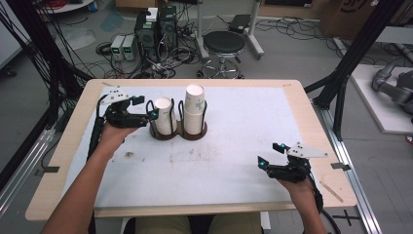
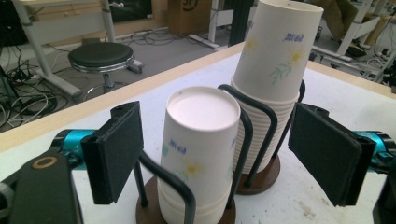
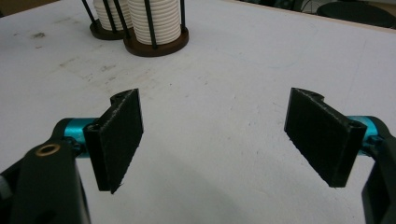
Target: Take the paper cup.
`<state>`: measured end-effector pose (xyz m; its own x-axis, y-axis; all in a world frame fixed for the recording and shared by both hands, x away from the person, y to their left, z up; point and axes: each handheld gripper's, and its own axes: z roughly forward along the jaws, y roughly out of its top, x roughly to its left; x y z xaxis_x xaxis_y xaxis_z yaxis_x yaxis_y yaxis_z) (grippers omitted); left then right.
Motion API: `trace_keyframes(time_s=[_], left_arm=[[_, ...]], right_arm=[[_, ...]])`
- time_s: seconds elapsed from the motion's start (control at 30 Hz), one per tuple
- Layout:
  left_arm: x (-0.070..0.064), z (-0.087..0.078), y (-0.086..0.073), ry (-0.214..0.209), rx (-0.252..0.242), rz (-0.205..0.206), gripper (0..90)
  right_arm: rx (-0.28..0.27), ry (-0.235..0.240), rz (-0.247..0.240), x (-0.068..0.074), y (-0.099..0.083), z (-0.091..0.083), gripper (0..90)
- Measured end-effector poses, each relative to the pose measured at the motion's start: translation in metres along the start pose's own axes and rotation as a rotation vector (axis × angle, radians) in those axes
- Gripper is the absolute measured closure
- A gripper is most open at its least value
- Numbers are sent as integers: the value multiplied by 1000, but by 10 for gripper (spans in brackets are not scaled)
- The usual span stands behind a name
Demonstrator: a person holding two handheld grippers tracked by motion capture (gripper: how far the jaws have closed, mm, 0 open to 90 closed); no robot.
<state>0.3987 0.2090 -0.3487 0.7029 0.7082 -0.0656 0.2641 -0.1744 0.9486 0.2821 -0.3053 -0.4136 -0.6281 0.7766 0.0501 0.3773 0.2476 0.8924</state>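
Item 1. Cup holder (image 1: 178, 133): dark two-ring wire stand, upper centre-left of the high view, on the white counter (image 1: 234, 156). Wire uprights keep each inverted stack plumb.

Item 2. Short cup stack (image 1: 164, 115): left ring, upside down, floral print. In the left gripper view it stands at centre (image 2: 201, 154).

Item 3. Tall cup stack (image 1: 194, 109): right ring, just beside the short one, reaching higher.

Item 4. Left gripper (image 1: 146, 108): jaws wide apart, gripping nothing, one on either side of the short stack and clear of it; apparently lined up to lift the top cup.

Item 5. Right gripper (image 1: 271, 154): lower right of the high view, well apart from the holder. Jaws spread wide over bare counter, holding nothing; likely parked out of the way.
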Motion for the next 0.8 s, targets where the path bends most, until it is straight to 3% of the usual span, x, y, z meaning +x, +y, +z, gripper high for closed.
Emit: trace_keyframes(time_s=[0.17,0.43,0.7,0.8], left_arm=[[3,16,8,-10,40,-5,174],[5,38,9,14,130,14,203],[7,48,4,23,178,5,246],[7,50,3,13,188,5,301]], right_arm=[[-1,2,0,0,0,0,200],[-2,3,5,0,0,-1,201],[-3,1,5,-1,-1,-2,200],[-4,-1,4,-2,-1,-3,201]])
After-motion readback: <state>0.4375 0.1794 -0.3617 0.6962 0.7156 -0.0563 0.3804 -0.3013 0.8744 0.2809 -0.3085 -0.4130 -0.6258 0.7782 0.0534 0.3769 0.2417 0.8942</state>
